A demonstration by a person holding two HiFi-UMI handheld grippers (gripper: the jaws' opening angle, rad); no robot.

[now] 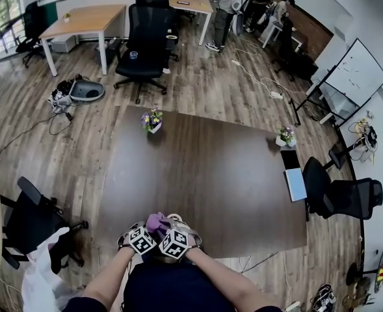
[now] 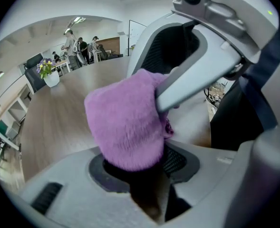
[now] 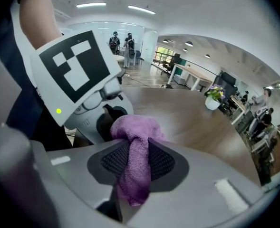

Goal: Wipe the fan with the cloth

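Observation:
A purple cloth (image 1: 156,222) is bunched between my two grippers at the near edge of the brown table (image 1: 211,174). In the right gripper view the cloth (image 3: 135,151) hangs through my right gripper (image 3: 137,167), pinched between its mesh pads. In the left gripper view the cloth (image 2: 128,127) fills the mouth of my left gripper (image 2: 140,175), and a finger (image 2: 192,80) of the right gripper reaches into it from the upper right. The grippers (image 1: 153,227) (image 1: 170,230) almost touch. No fan can be made out in any view.
Two small flower pots (image 1: 152,120) (image 1: 286,136) stand on the table's far side. A thin light slab (image 1: 295,184) lies at its right edge. Black office chairs stand at the right (image 1: 344,197), near left (image 1: 32,223) and beyond the table (image 1: 145,38). People (image 1: 230,5) stand far back.

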